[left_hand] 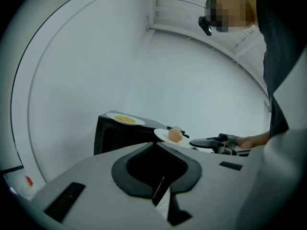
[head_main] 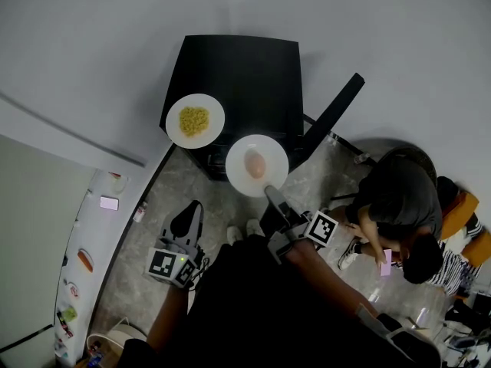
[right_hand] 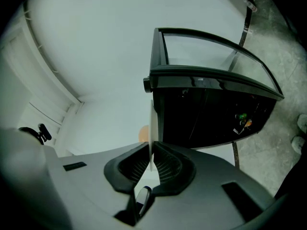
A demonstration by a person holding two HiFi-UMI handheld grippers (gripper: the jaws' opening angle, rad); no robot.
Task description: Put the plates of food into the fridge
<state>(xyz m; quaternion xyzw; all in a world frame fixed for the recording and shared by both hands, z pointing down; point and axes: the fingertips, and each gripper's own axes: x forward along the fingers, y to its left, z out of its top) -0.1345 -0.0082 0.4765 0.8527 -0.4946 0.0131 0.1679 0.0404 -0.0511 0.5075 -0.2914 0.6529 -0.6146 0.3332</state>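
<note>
A white plate with yellow food [head_main: 195, 120] [left_hand: 125, 120] rests on the near left corner of a black table [head_main: 245, 75] [left_hand: 108, 135] [right_hand: 211, 114]. A second white plate [head_main: 257, 165] [left_hand: 165, 137] carrying a round pinkish-orange piece of food [left_hand: 175, 135] [right_hand: 142, 134] hangs in the air just off the table's front edge. My right gripper [head_main: 270, 195] [left_hand: 211, 142] [right_hand: 151, 158] is shut on this plate's near rim [right_hand: 151, 128], seen edge-on between the ribbed pads. My left gripper [head_main: 189, 209] [left_hand: 155, 146] is lower left over the floor, shut and empty.
A long white shelf with several small items [head_main: 84, 259], seemingly a fridge door, runs along the left. A person [head_main: 399, 198] crouches at the right holding a pink phone. A black slanted bar [head_main: 334, 113] leans beside the table. Grey stone floor [head_main: 153, 228] lies below.
</note>
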